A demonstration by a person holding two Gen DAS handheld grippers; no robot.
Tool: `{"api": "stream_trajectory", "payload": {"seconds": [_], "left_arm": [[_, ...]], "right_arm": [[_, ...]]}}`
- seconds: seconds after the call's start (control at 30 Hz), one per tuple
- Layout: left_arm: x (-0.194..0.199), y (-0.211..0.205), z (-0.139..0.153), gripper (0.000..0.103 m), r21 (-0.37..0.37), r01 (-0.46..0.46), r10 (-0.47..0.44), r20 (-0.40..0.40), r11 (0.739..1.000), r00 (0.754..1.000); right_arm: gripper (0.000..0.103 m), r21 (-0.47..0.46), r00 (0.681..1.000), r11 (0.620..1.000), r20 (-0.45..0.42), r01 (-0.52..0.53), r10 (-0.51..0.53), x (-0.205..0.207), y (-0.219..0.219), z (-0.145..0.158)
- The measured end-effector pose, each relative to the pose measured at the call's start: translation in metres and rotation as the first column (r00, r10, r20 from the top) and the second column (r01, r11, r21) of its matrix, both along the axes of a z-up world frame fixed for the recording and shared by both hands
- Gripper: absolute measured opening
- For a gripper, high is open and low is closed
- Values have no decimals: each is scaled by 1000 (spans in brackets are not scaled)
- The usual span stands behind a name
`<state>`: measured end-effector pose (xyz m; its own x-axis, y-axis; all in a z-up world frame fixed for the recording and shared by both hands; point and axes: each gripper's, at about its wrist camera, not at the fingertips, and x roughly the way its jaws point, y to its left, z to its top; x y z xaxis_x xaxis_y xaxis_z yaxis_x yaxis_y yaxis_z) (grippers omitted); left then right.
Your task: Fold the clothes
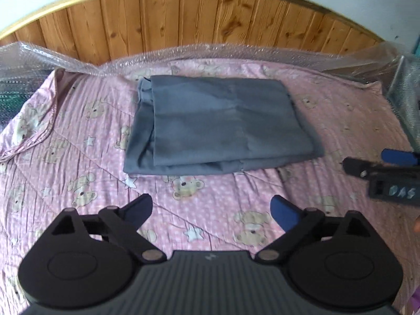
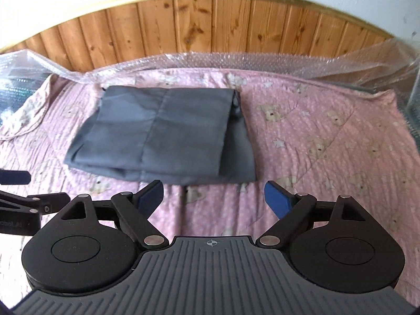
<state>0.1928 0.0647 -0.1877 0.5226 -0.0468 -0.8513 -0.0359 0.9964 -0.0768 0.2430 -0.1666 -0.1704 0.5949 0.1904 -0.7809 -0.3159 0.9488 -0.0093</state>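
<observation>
The dark grey cloth garment [image 1: 220,126] lay folded into a neat rectangle near the bed's head edge on the pink bear-print quilt [image 1: 86,141], both left gripper [image 1: 211,208] and right gripper [image 2: 214,197] spread apart and empty, so folding looked finished.

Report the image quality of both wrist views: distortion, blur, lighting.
Left wrist view: fisheye bends the wooden headboard into an arc; the grey folded cloth is softly blurred; flat daylight, no hard shadows. Right wrist view: same curved distortion, the cloth and pink quilt slightly smeared, bubble wrap glinting faintly.
</observation>
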Motion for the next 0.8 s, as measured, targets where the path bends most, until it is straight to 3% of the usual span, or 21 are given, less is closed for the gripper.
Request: {"api": "stream_trajectory", "payload": {"seconds": [0.13, 0.27, 0.57, 0.8], "left_arm": [[-20, 2, 15, 103, -25, -12, 12, 3, 1000, 1000], [-40, -2, 30, 103, 3, -13, 13, 18, 1000, 1000], [-51, -1, 40, 103, -60, -104, 104, -5, 993, 995], [-55, -25, 54, 103, 26, -87, 84, 95, 996, 992]], "right_arm": [[88, -11, 1000, 1000, 13, 12, -12, -32, 11, 10], [91, 0, 999, 1000, 30, 18, -18, -55, 17, 17], [93, 10, 1000, 1000, 30, -3, 2, -67, 21, 29], [96, -1, 999, 1000, 41, -5, 5, -64, 13, 39]]}}
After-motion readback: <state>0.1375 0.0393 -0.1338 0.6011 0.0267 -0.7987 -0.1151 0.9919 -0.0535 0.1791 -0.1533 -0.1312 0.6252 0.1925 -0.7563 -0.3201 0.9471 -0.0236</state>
